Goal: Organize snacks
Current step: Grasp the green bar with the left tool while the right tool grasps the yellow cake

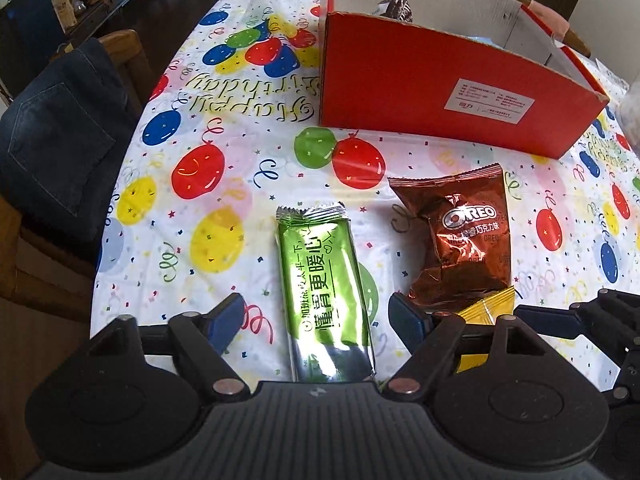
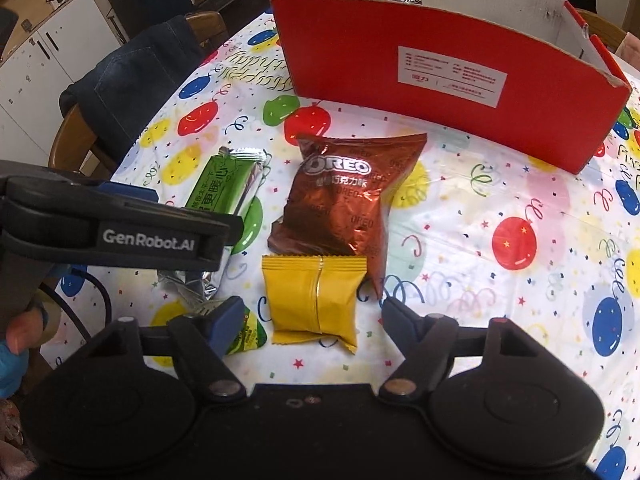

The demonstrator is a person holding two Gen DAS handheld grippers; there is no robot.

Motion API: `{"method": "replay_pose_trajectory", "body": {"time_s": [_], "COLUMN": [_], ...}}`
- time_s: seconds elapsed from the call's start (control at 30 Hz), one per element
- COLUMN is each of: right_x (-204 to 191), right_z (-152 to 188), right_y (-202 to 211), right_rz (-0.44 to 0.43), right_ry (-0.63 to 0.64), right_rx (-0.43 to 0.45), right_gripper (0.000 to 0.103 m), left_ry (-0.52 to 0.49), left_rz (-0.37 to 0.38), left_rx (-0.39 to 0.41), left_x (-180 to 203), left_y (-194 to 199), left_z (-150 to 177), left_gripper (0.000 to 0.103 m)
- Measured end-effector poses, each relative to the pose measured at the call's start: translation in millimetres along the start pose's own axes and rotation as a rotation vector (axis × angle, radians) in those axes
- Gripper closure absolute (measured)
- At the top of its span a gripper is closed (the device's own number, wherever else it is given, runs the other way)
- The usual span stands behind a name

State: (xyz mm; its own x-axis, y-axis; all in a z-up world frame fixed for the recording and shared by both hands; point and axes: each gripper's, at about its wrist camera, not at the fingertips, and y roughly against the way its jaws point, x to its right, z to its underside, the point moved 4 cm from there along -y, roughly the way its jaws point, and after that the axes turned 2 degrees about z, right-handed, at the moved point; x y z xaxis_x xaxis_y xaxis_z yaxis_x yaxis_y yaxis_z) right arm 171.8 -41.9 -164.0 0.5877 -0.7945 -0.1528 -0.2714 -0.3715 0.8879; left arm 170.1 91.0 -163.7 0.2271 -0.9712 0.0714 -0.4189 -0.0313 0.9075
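Note:
A green foil snack bar lies on the table between the open fingers of my left gripper. A brown Oreo bag lies to its right, with a yellow packet at its near end. In the right wrist view my right gripper is open around the yellow packet, with the Oreo bag just beyond it and the green bar at left, partly hidden by the left gripper's body. A red cardboard box stands open behind, with a dark snack bag inside.
A balloon-print birthday tablecloth covers the table. A chair with a denim garment stands at the left edge. A small green wrapper lies by my right gripper's left finger. The red box also shows in the right wrist view.

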Motion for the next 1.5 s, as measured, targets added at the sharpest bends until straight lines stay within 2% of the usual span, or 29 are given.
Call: {"method": "replay_pose_trajectory", "body": {"time_s": [0.13,0.2,0.37,0.5,0.97,1.3,1.5], "right_x": [-1.0,-0.4,3.8,5.9,25.1,41.5,51.1], "right_z": [-0.3,0.0,1.6,2.6,9.0,0.2,-16.1], "right_y": [-2.4,-3.8,-3.5,-2.1,22.6,51.2,75.9], "right_rz": [0.005,0.004,0.008,0.002,-0.048,-0.061,-0.067], "right_ry": [0.009,0.009,0.002,0.001,-0.058,-0.117,-0.136], "right_rx": [-0.013,-0.020,-0.014,-0.011,0.015,0.092,0.160], "right_gripper": [0.038,0.045,0.051,0.058,0.058,0.058,0.058], "left_ry": [-0.020,-0.019,-0.016,-0.004,0.146,0.189,0.191], "left_rz": [-0.018,-0.019,-0.001,0.009,0.075,0.139,0.163], "left_rx": [-0.020,-0.027,-0.031,-0.028,0.007,0.073,0.129], "left_x": [2.3,2.0,1.7,-0.9,-32.1,-35.4,-31.4], "left_y": [-6.7,-9.2,-11.2,-11.5,5.6,41.2,67.1], "left_z": [1.0,1.7,2.6,3.5,4.5,-2.3,-12.2], "left_gripper": [0.042,0.046,0.059,0.060,0.061,0.061,0.061]}}
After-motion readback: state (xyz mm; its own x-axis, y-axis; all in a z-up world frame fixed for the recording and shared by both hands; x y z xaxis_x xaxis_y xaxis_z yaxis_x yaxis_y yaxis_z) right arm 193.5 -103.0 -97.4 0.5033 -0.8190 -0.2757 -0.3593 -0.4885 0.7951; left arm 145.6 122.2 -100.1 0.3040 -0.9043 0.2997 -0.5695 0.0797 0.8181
